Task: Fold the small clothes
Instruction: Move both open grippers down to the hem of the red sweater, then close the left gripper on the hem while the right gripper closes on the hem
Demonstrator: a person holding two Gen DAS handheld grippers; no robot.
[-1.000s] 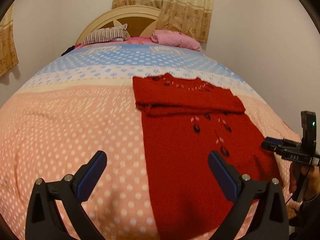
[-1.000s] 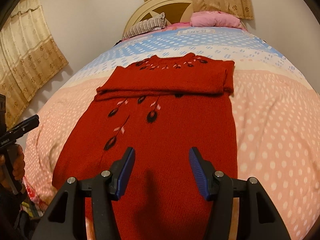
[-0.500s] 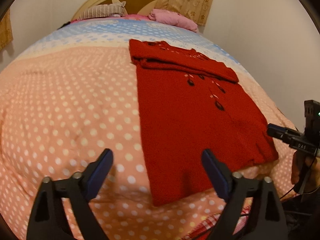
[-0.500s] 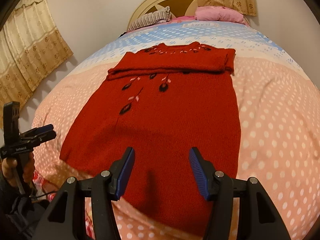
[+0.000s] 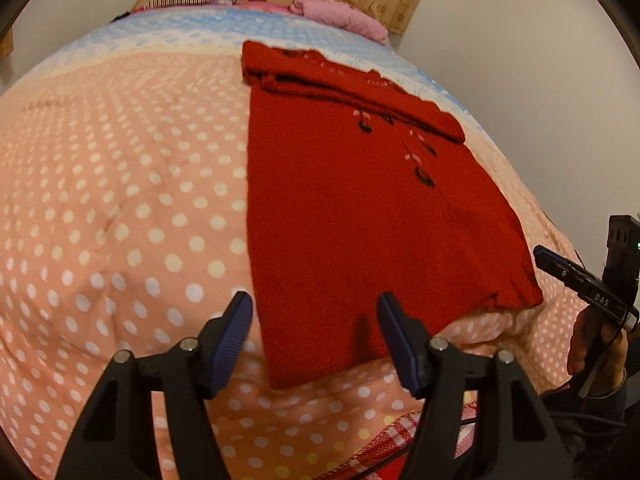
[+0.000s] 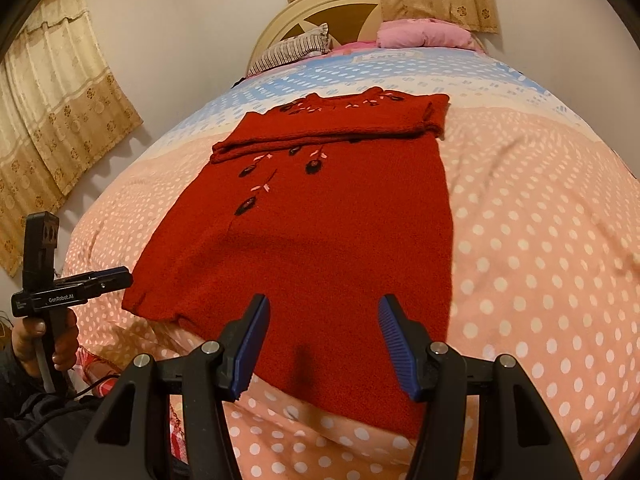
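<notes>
A red knitted sweater with dark flower embroidery lies flat on the polka-dot bed, its sleeves folded across the chest at the far end; it also shows in the right wrist view. My left gripper is open and empty, above the hem's near left corner. My right gripper is open and empty, above the hem's near right part. Each gripper shows in the other's view, the right one beyond the right hem corner, the left one by the left hem corner.
The bed cover is peach with white dots, blue and white further back. A striped pillow and a pink pillow lie by the headboard. Curtains hang at the left wall. The bed's near edge is just below the hem.
Both grippers have pulled back toward the near edge of the bed, so the sweater's hem now shows. The left jaws have narrowed but stay open. The sweater has not moved.
</notes>
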